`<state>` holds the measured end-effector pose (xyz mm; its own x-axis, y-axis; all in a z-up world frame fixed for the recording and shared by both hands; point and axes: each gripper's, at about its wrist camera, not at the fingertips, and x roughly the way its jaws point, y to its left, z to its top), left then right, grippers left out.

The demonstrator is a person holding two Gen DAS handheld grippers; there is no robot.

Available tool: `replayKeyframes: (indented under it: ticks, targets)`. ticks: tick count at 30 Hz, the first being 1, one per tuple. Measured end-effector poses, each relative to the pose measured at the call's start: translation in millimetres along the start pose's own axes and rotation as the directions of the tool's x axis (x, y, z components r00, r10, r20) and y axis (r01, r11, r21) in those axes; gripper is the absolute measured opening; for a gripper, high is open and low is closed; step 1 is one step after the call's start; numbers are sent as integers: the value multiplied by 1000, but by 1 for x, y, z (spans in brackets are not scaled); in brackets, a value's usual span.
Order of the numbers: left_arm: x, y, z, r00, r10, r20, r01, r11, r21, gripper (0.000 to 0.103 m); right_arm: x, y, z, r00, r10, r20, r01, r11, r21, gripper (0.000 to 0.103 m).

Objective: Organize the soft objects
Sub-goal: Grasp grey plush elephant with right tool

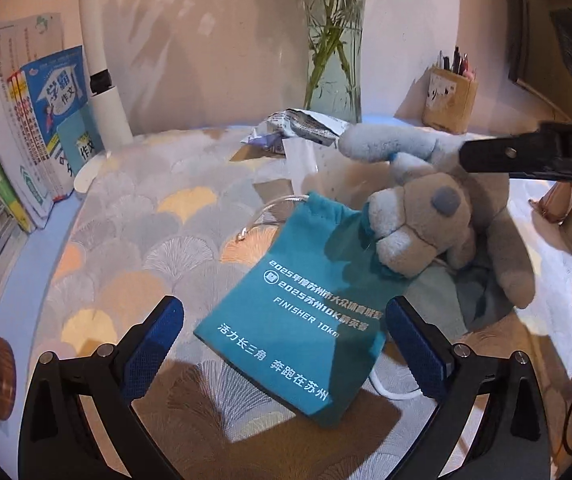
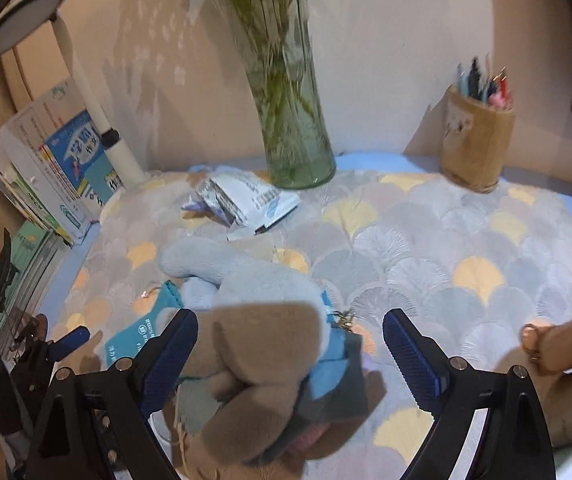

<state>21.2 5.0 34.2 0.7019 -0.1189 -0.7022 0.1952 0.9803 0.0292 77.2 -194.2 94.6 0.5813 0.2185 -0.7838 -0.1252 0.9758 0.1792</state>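
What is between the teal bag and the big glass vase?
A crumpled paper packet lies on the mat between the teal bag and the glass vase. The left wrist view shows it best.

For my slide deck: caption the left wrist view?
Open left tool hovers over a teal drawstring pouch beside a plush dog.

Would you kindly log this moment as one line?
left gripper: open over teal pouch | right gripper: open around plush toy
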Motion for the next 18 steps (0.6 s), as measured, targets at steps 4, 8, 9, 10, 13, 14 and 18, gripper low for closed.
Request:
replayKeyframes:
  ticks: [4,8,9,10,13,14,18]
  targets:
    - [-4,8,0,999,-31,22,31,999,-32,100,12,8,1,1000,16,6,-16,1000,-25,80]
    - [-1,17,1,998,-59,12,59,996,-73,100,3,25,-8,998,-40,57,46,993,-107,58]
    - [-1,17,1,998,-56,16,57,996,-76,100,-3,28,-12,997,-39,71,46,993,-113,57]
    - [-2,17,1,998,-54,19,55,996,-74,100,-13,30,-16,995,-41,90,51,993,-105,57]
    - [-2,13,1,999,-44,20,45,998,-51,100,-43,27,-25,991,-34,127,39,999,-34,57]
    - [-2,11,1,999,-43,22,43,998,-42,100,-57,25,-30,989,-30,145,32,999,-8,57]
    - [-2,13,1,999,-48,20,49,998,-40,100,-104,6,-47,977,-98,188,83,993,87,58]
